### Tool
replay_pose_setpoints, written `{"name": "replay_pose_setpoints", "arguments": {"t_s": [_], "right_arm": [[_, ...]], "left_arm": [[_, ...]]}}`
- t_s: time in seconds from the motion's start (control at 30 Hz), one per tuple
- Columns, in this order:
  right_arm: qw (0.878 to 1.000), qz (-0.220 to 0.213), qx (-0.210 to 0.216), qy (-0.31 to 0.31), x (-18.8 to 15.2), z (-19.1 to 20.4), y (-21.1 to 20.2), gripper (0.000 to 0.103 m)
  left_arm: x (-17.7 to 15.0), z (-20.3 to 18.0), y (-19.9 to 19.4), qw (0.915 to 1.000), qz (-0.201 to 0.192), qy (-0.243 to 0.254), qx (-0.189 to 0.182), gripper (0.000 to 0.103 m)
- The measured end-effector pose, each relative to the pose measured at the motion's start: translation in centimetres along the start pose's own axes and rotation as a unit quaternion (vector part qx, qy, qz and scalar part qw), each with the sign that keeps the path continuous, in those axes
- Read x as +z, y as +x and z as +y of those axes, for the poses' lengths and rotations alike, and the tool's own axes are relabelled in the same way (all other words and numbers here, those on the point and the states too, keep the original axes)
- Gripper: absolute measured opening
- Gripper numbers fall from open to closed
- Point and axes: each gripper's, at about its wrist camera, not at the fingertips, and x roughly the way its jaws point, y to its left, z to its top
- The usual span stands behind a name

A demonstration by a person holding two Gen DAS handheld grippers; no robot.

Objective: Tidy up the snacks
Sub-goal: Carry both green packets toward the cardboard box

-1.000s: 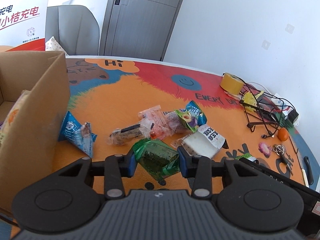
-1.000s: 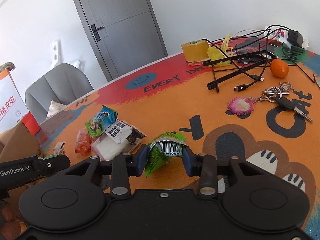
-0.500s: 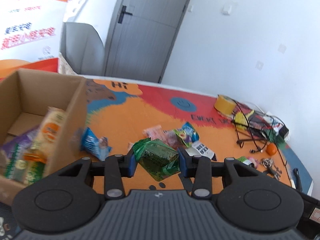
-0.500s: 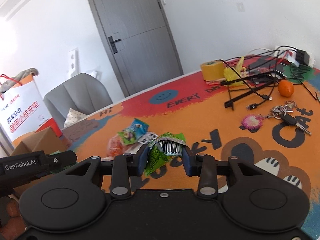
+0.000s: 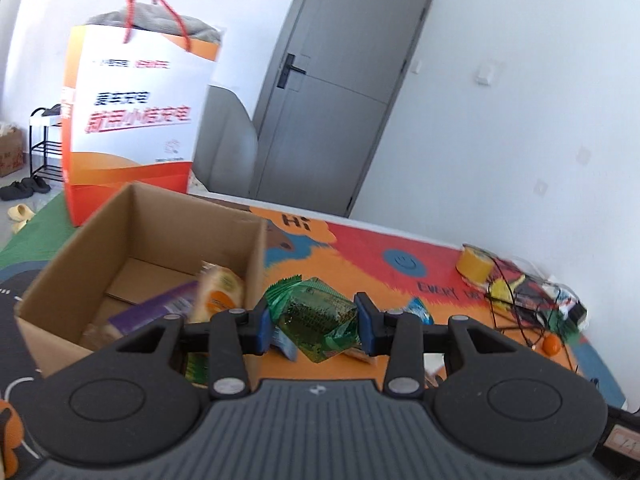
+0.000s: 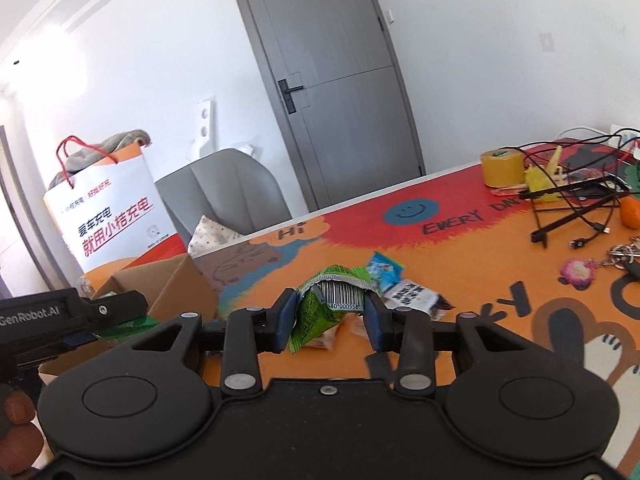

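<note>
Left tongs [image 5: 315, 322]: I grip a crinkly dark-green foil packet [image 5: 316, 316], raised beside the box.
Right tongs [image 6: 330, 320]: I pinch a bright-green barcoded wrapper [image 6: 326, 308] above the desk [image 6: 480, 264].
Cardboard box [image 5: 136, 248]: open, square, snacks inside.
Loose snacks [image 6: 400, 288]: glossy pouches beyond.

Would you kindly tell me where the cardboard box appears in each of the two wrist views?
Left wrist view: the cardboard box fills the left-centre, open, with snacks inside.
Right wrist view: only a corner of the cardboard box shows at lower left, behind the other hand-held gripper.
Shared landmark: the roll of yellow tape on the table's far side.
</note>
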Motion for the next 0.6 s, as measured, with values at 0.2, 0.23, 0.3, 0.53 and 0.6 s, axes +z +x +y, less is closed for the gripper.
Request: {"name": "replay_pose_setpoints", "arguments": {"t_s": [0.2, 0.23, 0.3, 0.53, 0.6], "right_arm": [[0.999, -0.010, 0.030, -0.008, 0.3, 1.9, -0.1, 0.037], [0.999, -0.010, 0.032, -0.014, 0.4, 2.4, -0.1, 0.037], [0.999, -0.013, 0.036, -0.022, 0.8, 3.1, -0.2, 0.037], [0.997, -0.029, 0.063, -0.035, 1.7, 5.7, -0.5, 0.037], [0.996, -0.028, 0.069, -0.041, 1.8, 6.7, -0.2, 0.037]], "left_arm": [[0.9, 2.3, -0.1, 0.9993, -0.005, -0.022, 0.030, 0.040], [1.0, 2.5, -0.4, 0.9991, -0.010, -0.022, 0.033, 0.040], [1.2, 3.2, -0.8, 0.9989, -0.015, -0.031, 0.032, 0.040], [2.2, 5.6, -1.2, 0.9972, -0.023, -0.048, 0.053, 0.040], [2.5, 6.3, -1.4, 0.9968, -0.028, -0.050, 0.056, 0.040]]}}
